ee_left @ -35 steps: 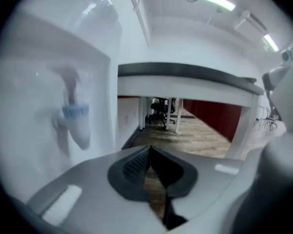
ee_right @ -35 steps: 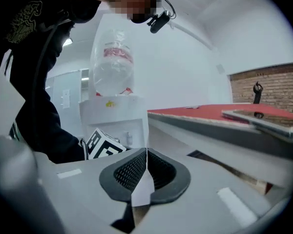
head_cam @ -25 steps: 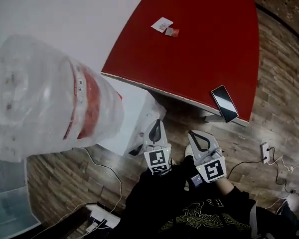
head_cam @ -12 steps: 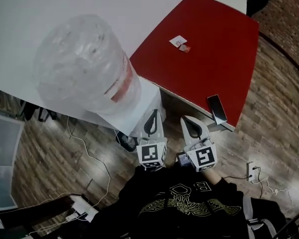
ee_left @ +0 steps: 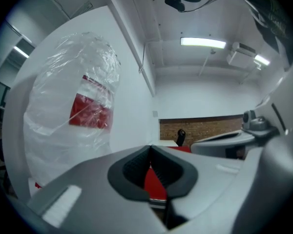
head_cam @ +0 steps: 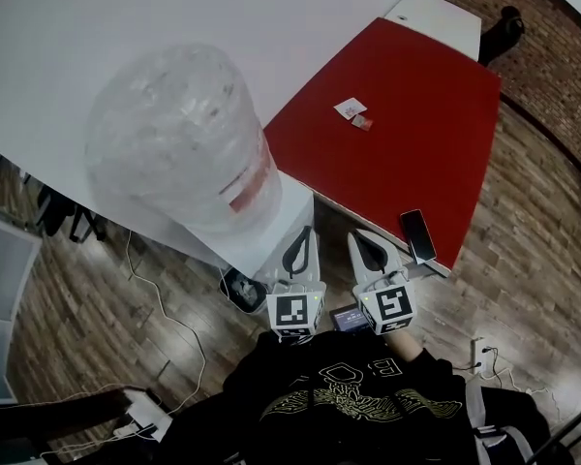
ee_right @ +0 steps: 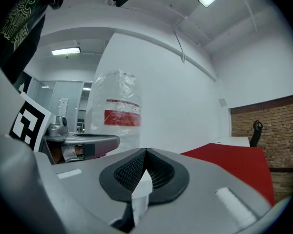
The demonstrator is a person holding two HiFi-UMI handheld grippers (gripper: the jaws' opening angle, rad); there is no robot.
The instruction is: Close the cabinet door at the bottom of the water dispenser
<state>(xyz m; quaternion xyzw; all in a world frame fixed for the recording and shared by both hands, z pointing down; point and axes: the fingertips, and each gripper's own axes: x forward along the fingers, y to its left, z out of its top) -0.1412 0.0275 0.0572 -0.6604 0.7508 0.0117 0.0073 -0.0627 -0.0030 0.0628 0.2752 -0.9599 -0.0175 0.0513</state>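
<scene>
The water dispenser [head_cam: 289, 216] is a white body just ahead of me, topped by a big bottle [head_cam: 179, 148] wrapped in clear plastic with a red label. Its bottom cabinet door is hidden in every view. Both grippers are held close to my body, side by side. My left gripper [head_cam: 303, 236] points at the dispenser's right front corner, jaws shut and empty. My right gripper [head_cam: 357, 238] is also shut and empty, aimed toward the red table. The left gripper view shows its shut tips [ee_left: 149, 148] below the bottle [ee_left: 73, 116]. The right gripper view shows the same for its own tips [ee_right: 145, 150] and the bottle [ee_right: 118, 112].
A red table [head_cam: 407, 134] stands right of the dispenser, with a phone [head_cam: 418, 235] at its near edge and small cards [head_cam: 352, 111] further back. Cables and a power strip [head_cam: 140, 422] lie on the wooden floor at left. A dark round object [head_cam: 242, 289] sits at the dispenser's foot.
The view has drawn back and swung left, so the bottle went from the left edge to the middle and looks smaller. Both grippers stayed shut, side by side, near my body.
</scene>
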